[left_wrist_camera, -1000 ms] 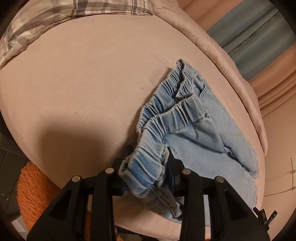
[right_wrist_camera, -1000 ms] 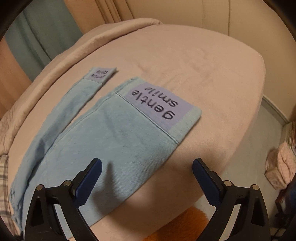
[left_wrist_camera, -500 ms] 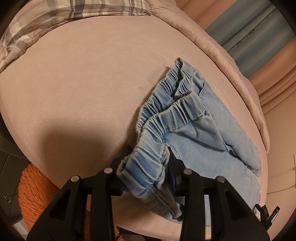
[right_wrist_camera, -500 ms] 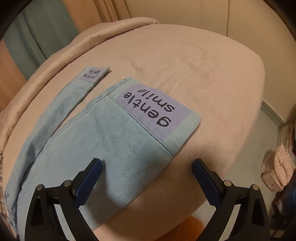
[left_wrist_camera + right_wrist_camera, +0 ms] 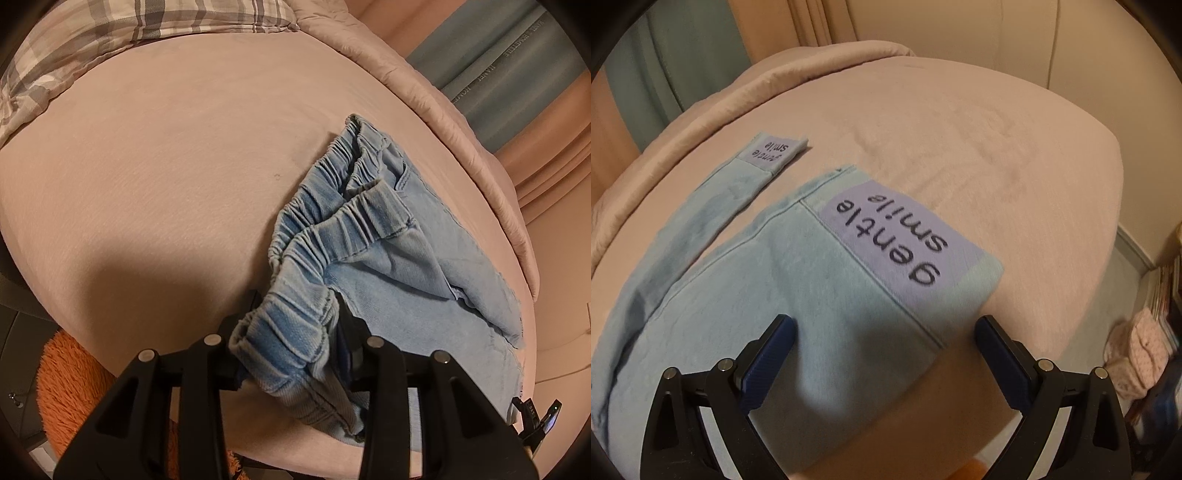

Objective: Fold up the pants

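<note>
Folding barely begun: light-blue elastic-waist denim pants (image 5: 388,258) lie spread on the pink bed (image 5: 147,166).
Left claw (image 5: 291,332) pinches the near waistband; right claw (image 5: 884,332) hovers spread over a near leg cuff.

My left gripper (image 5: 291,332) points steeply down; its jaws are clamped on the bunched waistband (image 5: 284,328), which fills the gap between the two black fingers (image 5: 373,373) and hides most of the pads; the fabric spills over the near finger tips. My right gripper (image 5: 884,354) also tilts down; its jaws stand wide apart, the blue pads (image 5: 768,365) bare, nothing pressed between them; it hovers above the pant leg (image 5: 798,295), not touching it.
</note>
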